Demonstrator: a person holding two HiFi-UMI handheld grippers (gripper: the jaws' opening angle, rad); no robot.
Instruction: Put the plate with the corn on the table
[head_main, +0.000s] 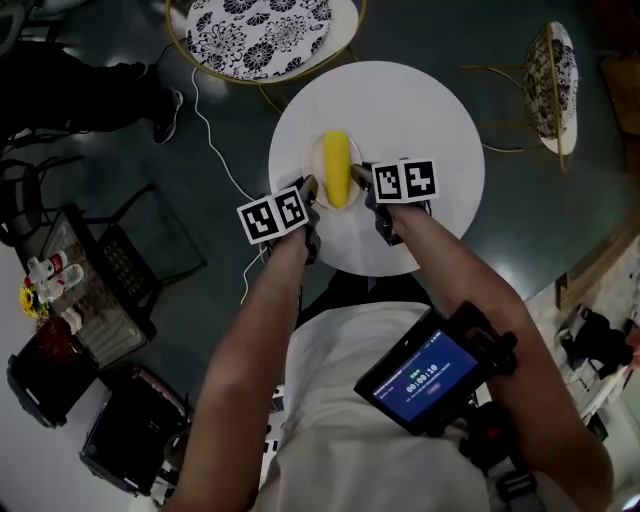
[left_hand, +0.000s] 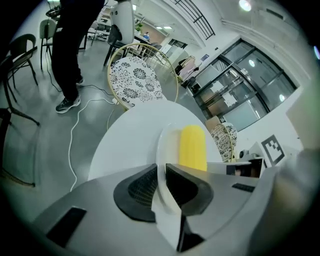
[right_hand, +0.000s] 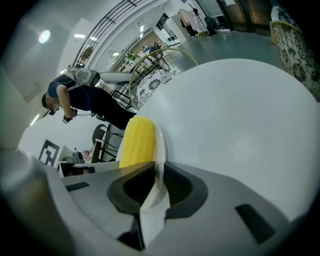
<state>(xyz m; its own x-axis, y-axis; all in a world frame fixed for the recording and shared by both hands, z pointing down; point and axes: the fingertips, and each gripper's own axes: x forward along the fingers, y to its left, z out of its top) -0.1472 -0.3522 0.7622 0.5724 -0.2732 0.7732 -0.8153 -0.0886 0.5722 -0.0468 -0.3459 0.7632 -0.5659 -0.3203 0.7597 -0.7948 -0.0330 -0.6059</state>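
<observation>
left tongs (head_main: 309, 190) and right tongs (head_main: 366, 184) both clenched on one white plate (left_hand: 162, 142) carrying the corn (head_main: 338, 168).
in the head view the left tongs bite the plate's rim at about 8 o'clock, and the left gripper view shows the thin rim pinched between both dark pads. the yellow corn lies along the plate's middle, pointing from 12 to 6 o'clock. the right tongs grip the rim at about 4 o'clock, jaws closed on it in the right gripper view. the plate is over the round white table (head_main: 425, 115), a little toward 9 o'clock of the centre; whether it touches the top cannot be told. a white cable (head_main: 214, 150) trails on the floor at the table's 9 o'clock, one patterned chair (head_main: 258, 30) stands at 11 o'clock, and another chair (head_main: 551, 80) at 2 o'clock.
</observation>
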